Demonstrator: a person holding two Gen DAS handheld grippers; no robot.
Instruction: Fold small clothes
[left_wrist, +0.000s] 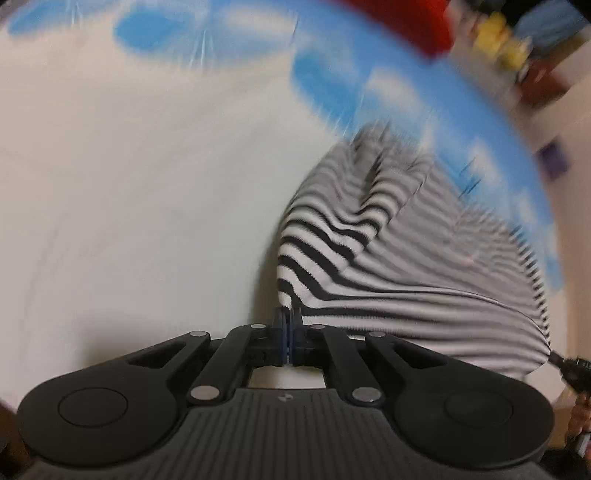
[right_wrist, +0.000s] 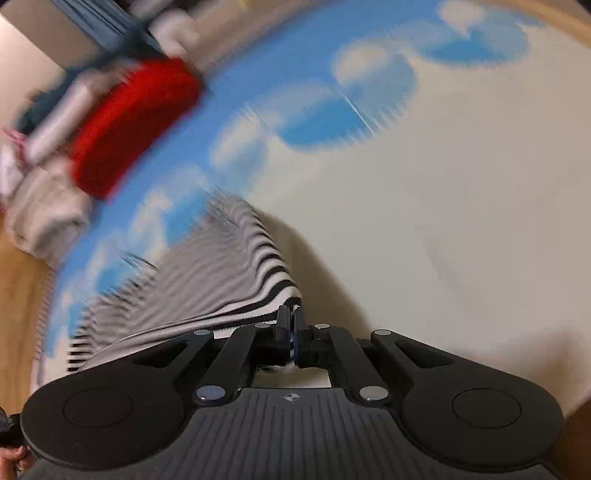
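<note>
A black-and-white striped garment (left_wrist: 388, 258) lies on a mat printed with blue sky and white clouds (left_wrist: 147, 177). My left gripper (left_wrist: 287, 314) is shut on the garment's near left corner, the striped cloth pinched between its pads. In the right wrist view the same striped garment (right_wrist: 221, 280) spreads away to the left, and my right gripper (right_wrist: 291, 314) is shut on its near right corner. The cloth hangs taut from both grips and is lifted slightly at the edge. Both pictures are blurred.
A red folded cloth (right_wrist: 129, 125) lies at the mat's far edge, with pale and blue clothes (right_wrist: 44, 206) heaped beside it. Yellow items (left_wrist: 498, 40) sit beyond the mat. Wooden floor (right_wrist: 18, 314) borders the mat. The other gripper's tip (left_wrist: 569, 365) shows at the right edge.
</note>
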